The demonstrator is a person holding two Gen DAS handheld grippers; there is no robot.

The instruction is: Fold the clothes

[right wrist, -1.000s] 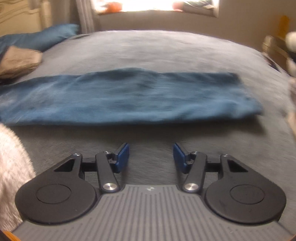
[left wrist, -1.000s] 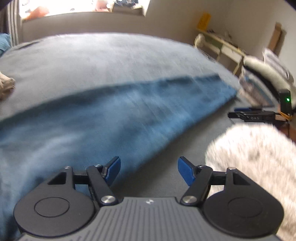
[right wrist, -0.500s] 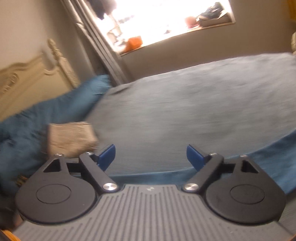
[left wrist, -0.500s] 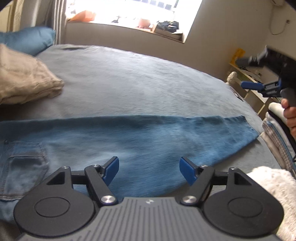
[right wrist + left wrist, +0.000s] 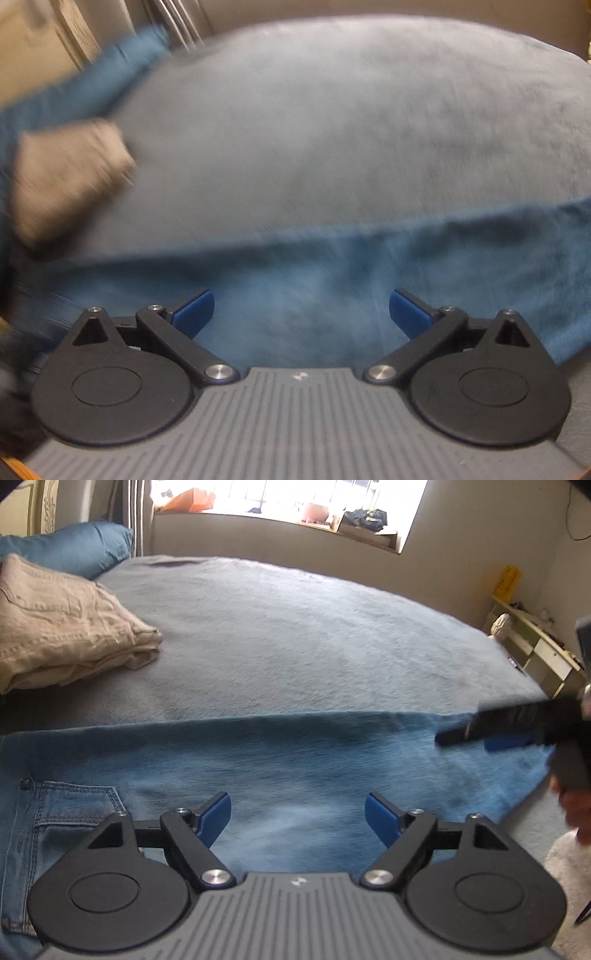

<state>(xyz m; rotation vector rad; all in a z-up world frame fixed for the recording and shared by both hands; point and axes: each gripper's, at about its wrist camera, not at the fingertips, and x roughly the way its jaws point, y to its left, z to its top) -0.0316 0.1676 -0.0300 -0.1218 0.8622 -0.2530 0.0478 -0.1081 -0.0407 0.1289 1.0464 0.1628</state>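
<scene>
- my left gripper [image 5: 297,814] hangs over the jeans [image 5: 295,768], jaws opening, nothing between them
- my right gripper [image 5: 301,314] is opening too, empty
- jeans lie flat across the bed [image 5: 295,635]; folded beige clothes [image 5: 62,624] at 10 o'clock

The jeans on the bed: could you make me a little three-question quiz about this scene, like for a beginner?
1. True or false: the blue jeans lie stretched out flat on the grey bedspread.
2. What lies nearer the blue pillow: A) folded beige garment, B) jeans' leg end, C) white shelf?
3. Fill in: neither the left gripper nor the right gripper has any ____ between its pads.

Key: 1 true; 2 A; 3 cloth. Both grippers' jaws are opening above the jeans, nothing between them.
</scene>
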